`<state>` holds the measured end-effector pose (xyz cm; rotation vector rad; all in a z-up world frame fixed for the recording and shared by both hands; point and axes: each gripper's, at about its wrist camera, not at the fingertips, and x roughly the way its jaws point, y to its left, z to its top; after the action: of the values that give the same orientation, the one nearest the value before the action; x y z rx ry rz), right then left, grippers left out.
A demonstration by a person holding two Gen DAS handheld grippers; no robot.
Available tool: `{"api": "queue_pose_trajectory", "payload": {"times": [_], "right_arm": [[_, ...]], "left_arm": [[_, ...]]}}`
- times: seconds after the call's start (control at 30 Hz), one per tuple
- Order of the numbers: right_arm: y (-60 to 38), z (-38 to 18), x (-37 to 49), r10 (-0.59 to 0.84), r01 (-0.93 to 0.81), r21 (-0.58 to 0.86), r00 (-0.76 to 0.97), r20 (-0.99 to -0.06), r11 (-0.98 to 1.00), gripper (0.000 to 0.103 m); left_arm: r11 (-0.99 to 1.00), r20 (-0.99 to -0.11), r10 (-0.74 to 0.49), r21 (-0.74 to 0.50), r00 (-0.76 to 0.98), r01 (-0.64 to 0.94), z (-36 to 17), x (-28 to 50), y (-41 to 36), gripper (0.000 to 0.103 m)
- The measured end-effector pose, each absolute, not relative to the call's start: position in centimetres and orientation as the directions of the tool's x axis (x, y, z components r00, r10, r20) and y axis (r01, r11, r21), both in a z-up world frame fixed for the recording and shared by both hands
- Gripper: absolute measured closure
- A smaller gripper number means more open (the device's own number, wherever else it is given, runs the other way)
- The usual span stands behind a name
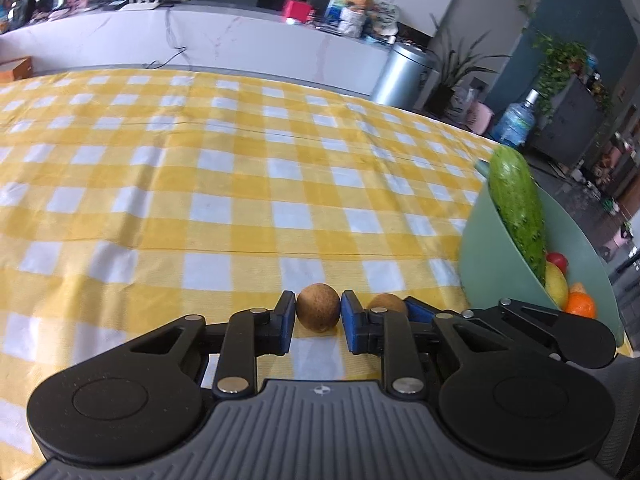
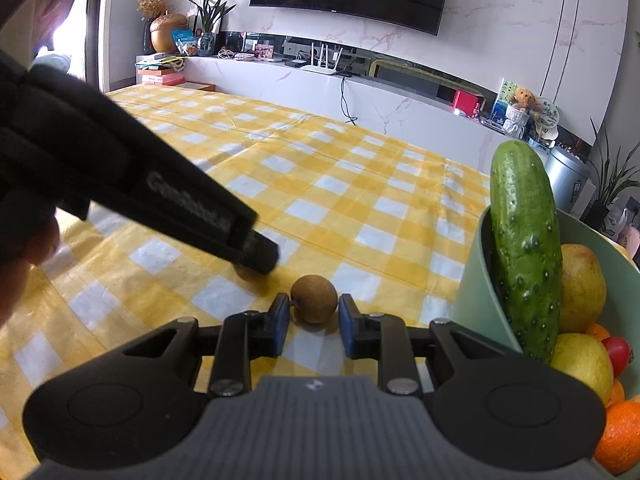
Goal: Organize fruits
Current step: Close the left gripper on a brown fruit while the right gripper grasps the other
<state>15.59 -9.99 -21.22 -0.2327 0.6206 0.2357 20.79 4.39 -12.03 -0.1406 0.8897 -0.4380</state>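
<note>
Left hand-held gripper (image 1: 318, 314) clamping one brown fruit (image 1: 318, 307), right hand-held gripper (image 2: 313, 314) open around the other brown fruit (image 2: 313, 298), near the tabletop (image 1: 240, 184) right edge beside the green bowl (image 1: 496, 264); next, probably closing and lifting bowlward.

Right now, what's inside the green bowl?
In the green bowl: a cucumber standing on end, yellow pears, a red fruit and oranges. The bowl's bottom is hidden beneath them.
</note>
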Motion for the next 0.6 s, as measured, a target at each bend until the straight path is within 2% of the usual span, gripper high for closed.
{"api": "queue_pose_trajectory", "payload": {"times": [0.3,0.4,0.6], "right_arm": [[-9.9,-21.2,15.8,0.148,-0.284,-0.139,0.788,-0.598,0.949,0.080],[-9.9,-21.2,15.8,0.148,-0.283,-0.138,0.788,-0.598,0.949,0.080],[-10.0,-21.3,15.8,0.147,-0.284,-0.141,0.789,-0.597,0.949,0.081]], "left_arm": [[0.922,-0.736,-0.369,-0.213,0.568,0.322,-12.0,20.3,4.0,0.075],[0.913,-0.753,-0.383,-0.220,0.536,0.343,-12.5,20.3,3.6,0.071],[0.916,-0.747,-0.366,-0.183,0.555,0.357,-12.5,19.8,3.0,0.075]]}}
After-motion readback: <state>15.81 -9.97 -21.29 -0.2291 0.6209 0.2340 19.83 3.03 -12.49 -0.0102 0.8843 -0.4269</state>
